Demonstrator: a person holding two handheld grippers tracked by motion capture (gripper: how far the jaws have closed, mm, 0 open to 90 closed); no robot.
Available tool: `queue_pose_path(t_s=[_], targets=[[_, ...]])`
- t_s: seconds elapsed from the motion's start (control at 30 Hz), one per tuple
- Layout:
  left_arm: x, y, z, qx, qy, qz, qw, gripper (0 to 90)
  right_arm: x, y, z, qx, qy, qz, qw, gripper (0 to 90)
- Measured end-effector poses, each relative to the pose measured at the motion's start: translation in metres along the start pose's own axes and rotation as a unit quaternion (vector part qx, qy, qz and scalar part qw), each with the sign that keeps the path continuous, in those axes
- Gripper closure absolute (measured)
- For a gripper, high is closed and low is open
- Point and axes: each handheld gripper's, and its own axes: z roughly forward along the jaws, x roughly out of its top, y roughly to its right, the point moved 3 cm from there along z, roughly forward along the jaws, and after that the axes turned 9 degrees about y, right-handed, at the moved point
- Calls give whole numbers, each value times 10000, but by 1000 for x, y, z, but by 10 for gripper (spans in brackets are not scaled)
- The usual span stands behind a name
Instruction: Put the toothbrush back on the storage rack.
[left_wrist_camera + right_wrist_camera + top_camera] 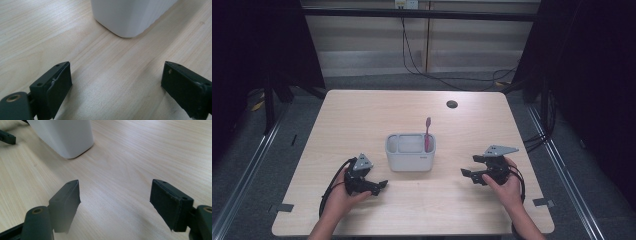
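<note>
Toothbrush (428, 134) stands in holder (410, 159), seen from high view.

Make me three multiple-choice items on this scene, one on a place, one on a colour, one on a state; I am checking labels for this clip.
1. Where does the toothbrush stand?
A. flat on the table
B. upright in the holder's right-hand compartment
C. between the left gripper's jaws

2. What colour is the toothbrush?
A. pink
B. green
C. black

3. How do the right gripper's jaws stand?
A. shut on the holder
B. shut on nothing
C. open, with bare table between them

Answers:
1 B: the toothbrush rises from the right end of the holder, in the high view.
2 A: its handle and head look pink against the table.
3 C: the right gripper shows its jaws wide apart over wood grain, clear of the holder. The left gripper is open too.
</note>
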Motion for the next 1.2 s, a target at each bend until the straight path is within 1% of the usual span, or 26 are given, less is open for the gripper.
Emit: queue_pose_path(t_s=[0.1,0.23,0.4,0.73,0.97,1.1,1.2], targets=[[0,0,0,0,-2,2,10000,91,-3,1,1,1,-38,-34,10000,243],[0,0,0,-1,-2,1,10000,90,-5,4,0,-21,-66,-2,10000,241],[0,0,0,-1,-2,1,10000,90,-9,9,-1,-104,-111,-3,9999,238],[0,0,0,2,-2,-1,10000,91,-15,18,-4,-204,-201,-119,9995,238],[0,0,0,1,-1,-3,10000,90,-18,22,-5,-267,-191,-123,9994,232],[0,0,0,3,-1,-1,10000,90,-20,24,-6,-285,-256,-143,9992,232],[0,0,0,2,-2,1,10000,91,-21,26,-6,-349,-309,-138,9988,232]])
